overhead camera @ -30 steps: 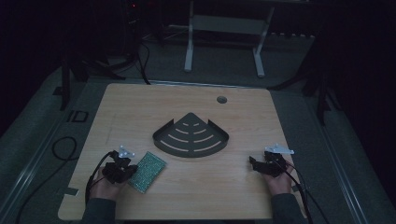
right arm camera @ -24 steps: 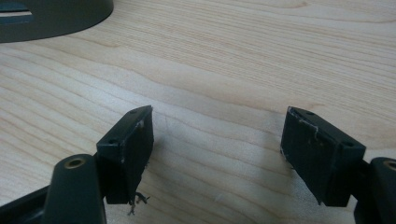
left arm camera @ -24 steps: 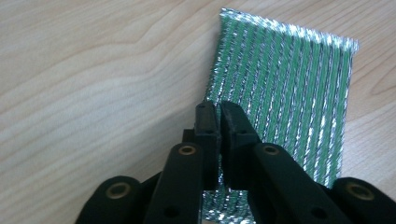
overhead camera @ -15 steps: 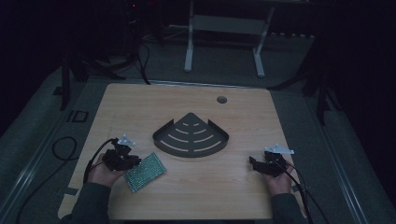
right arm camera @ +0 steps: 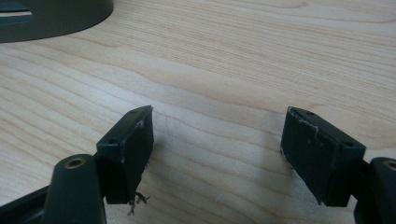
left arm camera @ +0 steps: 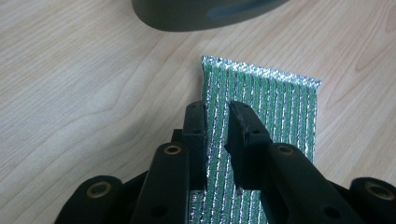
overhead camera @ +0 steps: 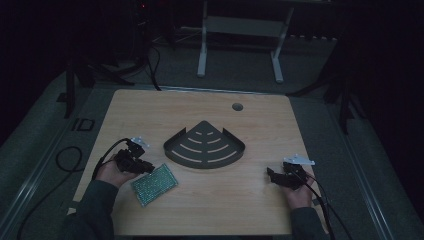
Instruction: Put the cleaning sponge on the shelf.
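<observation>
The green pad [overhead camera: 154, 184] lies flat on the counter [overhead camera: 260, 120] just in front of the dark corner rack [overhead camera: 205, 148], likely set down there for the moment. The left tool [left arm camera: 217, 114] hovers over its near end, jaws having just been opening to a narrow gap, gripping nothing. The right tool [overhead camera: 278, 177] rests well apart on bare wood, jaws wide and empty.
</observation>
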Demonstrator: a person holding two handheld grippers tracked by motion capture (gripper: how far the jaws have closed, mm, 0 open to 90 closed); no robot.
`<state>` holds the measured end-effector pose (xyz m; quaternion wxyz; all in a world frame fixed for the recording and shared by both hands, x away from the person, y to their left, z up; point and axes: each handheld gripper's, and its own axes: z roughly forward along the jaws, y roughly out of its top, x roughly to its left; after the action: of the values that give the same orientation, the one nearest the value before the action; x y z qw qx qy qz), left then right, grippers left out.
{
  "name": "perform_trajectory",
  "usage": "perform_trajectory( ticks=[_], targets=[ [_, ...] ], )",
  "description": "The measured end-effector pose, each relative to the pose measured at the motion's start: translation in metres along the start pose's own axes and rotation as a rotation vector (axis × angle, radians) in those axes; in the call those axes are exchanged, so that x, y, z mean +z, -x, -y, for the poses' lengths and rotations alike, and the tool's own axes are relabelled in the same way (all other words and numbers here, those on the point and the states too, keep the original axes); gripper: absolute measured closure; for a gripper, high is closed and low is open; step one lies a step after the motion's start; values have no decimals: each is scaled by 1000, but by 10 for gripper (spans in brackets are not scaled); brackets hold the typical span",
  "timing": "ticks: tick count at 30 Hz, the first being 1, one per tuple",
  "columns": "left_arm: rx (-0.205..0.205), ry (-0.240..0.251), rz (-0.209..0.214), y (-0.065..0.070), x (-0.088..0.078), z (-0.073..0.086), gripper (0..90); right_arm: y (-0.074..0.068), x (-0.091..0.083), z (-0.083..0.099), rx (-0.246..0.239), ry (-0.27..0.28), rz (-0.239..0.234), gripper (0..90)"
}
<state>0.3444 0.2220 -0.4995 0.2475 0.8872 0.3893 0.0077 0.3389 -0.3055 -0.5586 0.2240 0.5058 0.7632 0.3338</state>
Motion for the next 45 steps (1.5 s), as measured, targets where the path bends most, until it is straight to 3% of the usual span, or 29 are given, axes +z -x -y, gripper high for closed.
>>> perform_trajectory(
  ticks=[9,17,32,45],
  targets=[
    [-12,-67,19,-9,9,-4,743,0,0,0,0,0,0,250],
    [-25,-70,51,-13,10,-4,791,0,0,0,0,0,0,250],
    [-32,-133,69,-17,18,-6,773,0,0,0,0,0,0,250],
    [-87,-147,132,-25,22,-5,752,0,0,0,0,0,0,250]
  ],
)
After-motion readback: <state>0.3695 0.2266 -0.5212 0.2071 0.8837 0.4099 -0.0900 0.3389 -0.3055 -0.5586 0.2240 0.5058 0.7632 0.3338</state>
